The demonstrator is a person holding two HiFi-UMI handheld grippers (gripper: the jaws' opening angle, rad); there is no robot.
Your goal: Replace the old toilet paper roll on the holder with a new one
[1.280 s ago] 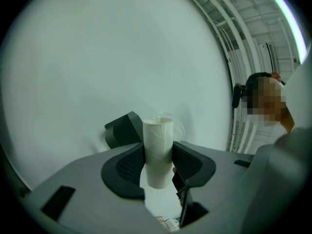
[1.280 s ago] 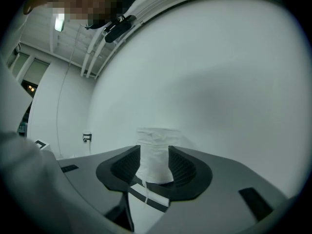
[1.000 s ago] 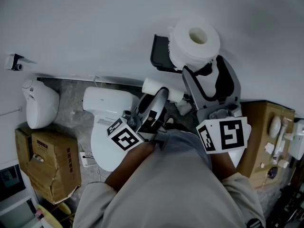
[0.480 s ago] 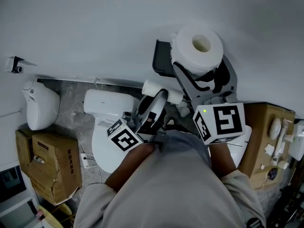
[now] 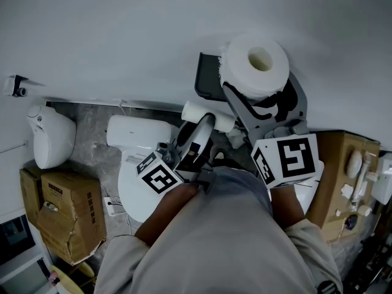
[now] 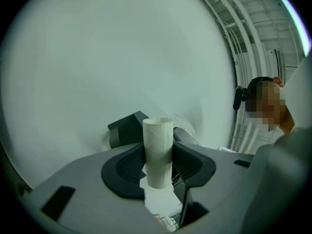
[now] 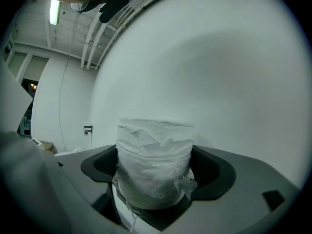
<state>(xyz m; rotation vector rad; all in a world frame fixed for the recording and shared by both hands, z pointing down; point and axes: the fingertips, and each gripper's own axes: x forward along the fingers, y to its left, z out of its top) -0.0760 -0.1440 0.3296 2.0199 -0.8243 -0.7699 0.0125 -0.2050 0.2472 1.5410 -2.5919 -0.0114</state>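
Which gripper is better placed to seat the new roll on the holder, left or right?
Right, probably. The new toilet paper roll stands between the fingers of the right gripper, which have just been opening, at the black holder. The left gripper is shut on the empty cardboard tube.

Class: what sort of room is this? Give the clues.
Probably a bathroom: a white toilet on the floor, a dark holder on the wall, and a full toilet paper roll at it.
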